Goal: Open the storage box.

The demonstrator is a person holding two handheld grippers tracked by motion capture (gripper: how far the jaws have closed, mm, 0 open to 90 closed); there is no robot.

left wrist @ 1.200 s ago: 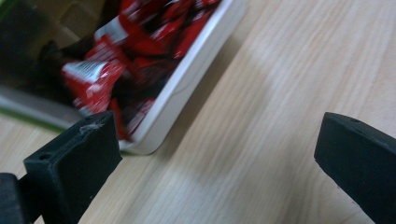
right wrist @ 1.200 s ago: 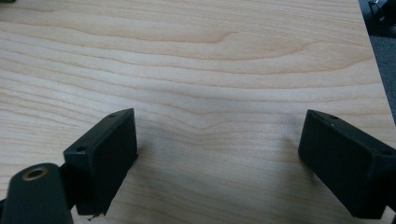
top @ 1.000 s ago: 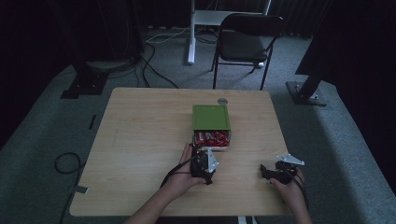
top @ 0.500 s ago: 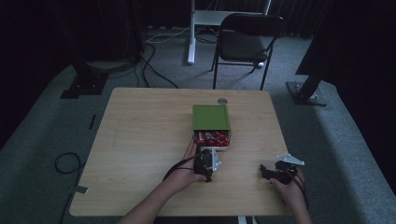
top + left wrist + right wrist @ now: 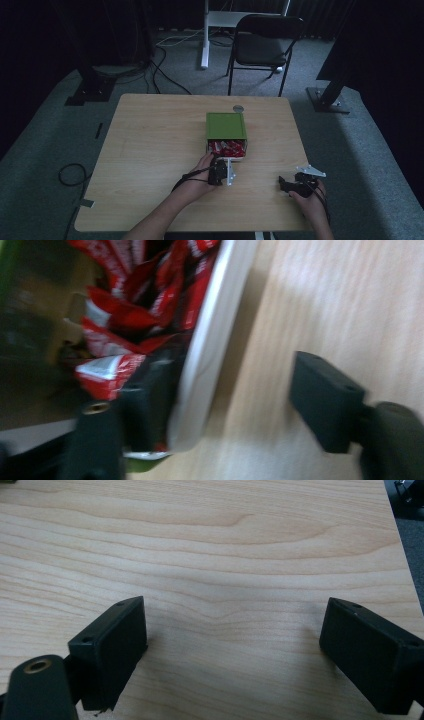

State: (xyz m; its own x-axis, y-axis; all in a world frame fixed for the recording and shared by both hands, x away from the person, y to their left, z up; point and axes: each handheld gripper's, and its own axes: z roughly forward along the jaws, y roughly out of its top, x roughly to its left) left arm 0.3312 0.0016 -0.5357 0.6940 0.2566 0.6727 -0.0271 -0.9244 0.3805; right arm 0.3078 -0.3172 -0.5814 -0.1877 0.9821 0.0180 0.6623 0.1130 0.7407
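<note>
A green box (image 5: pixel 226 126) sits right of the worktop (image 5: pixel 150 150) centre, its white tray (image 5: pixel 210 345) slid out toward the near edge and packed with red-and-white packets (image 5: pixel 125 315). The left gripper (image 5: pixel 225 390) straddles the tray's wall, jaws wide, 1 jaw among the packets. The right gripper (image 5: pixel 232 655) rests near the near-right corner, jaws wide over bare wood.
</note>
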